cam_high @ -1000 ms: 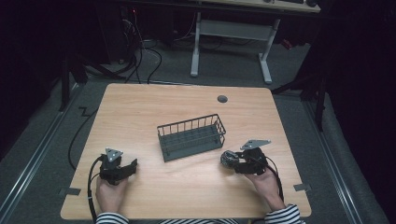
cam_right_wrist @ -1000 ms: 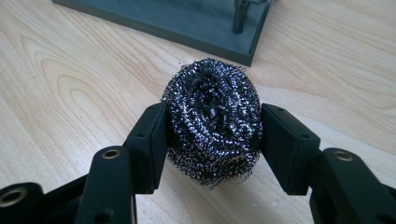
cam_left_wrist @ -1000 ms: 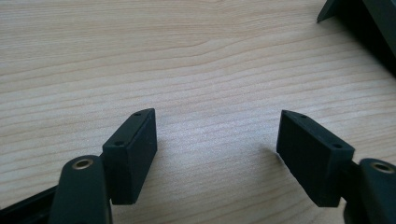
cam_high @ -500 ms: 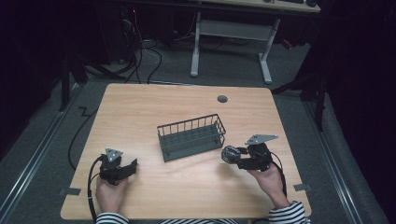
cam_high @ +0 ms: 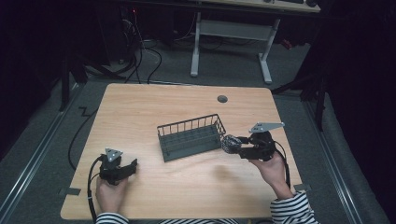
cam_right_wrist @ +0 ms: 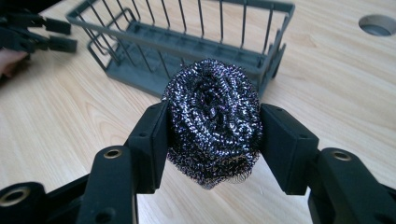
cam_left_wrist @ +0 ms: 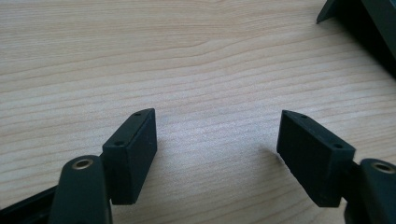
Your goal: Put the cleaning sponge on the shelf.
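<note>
Steel scrubber [cam_right_wrist: 212,122] is clamped in my right hand-held gripper [cam_high: 232,143] beside the wire basket [cam_high: 190,136], so next I lift it over the rim and let go, my left hand-held gripper [cam_left_wrist: 217,154] gaping empty.

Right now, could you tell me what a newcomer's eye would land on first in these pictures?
First, the glittering steel wool scourer clamped in the right tongs, held just off the right end of the grey wire basket at the middle of the wooden table. Next, the left tongs at the table's near left, open over bare wood.
</note>
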The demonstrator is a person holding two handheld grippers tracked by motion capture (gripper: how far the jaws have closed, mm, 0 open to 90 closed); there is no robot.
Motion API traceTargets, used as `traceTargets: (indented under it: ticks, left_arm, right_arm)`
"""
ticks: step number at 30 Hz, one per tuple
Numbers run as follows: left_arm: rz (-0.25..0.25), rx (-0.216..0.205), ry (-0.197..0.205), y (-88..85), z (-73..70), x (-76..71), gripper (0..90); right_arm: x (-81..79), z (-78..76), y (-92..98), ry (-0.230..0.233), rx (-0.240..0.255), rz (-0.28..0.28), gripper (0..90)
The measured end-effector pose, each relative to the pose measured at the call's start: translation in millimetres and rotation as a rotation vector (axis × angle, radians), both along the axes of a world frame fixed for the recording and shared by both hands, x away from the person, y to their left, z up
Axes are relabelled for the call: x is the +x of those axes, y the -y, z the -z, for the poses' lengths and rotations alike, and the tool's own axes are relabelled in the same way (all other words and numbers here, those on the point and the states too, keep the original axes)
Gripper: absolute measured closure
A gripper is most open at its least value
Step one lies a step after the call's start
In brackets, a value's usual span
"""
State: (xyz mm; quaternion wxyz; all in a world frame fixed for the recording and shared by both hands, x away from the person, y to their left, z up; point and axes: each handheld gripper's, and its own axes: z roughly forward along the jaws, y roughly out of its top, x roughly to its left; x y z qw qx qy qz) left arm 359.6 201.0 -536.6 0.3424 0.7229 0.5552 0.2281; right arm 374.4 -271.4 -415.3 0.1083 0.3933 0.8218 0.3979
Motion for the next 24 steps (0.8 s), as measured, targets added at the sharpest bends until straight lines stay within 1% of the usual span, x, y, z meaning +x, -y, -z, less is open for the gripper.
traceTargets:
  ticks: [5,12,17,19,21,24]
  left_arm:
    - [0.0,0.0,0.0,0.0,0.0,0.0,29.1]
    - [0.0,0.0,0.0,0.1,0.0,0.0,28.9]
    - [0.001,0.0,-0.001,0.1,0.0,0.0,28.7]
    - [-0.001,0.007,0.001,1.0,0.2,0.0,28.7]
    - [0.005,0.019,-0.003,1.7,-0.1,0.0,28.5]
    - [0.006,0.019,-0.003,1.7,-0.1,0.0,28.3]
  right_arm:
    - [8.8,-12.1,-2.0,0.005,0.025,-0.011,45.4]
    - [23.4,-26.7,-9.8,0.009,0.028,-0.02,45.4]
    - [33.6,-31.8,-19.3,0.016,0.025,-0.028,45.3]
    - [37.0,-33.4,-23.9,0.024,0.018,-0.03,45.3]
    - [41.6,-33.8,-29.3,0.025,0.012,-0.037,45.3]
    - [49.4,-33.8,-37.8,0.017,-0.001,-0.04,45.3]
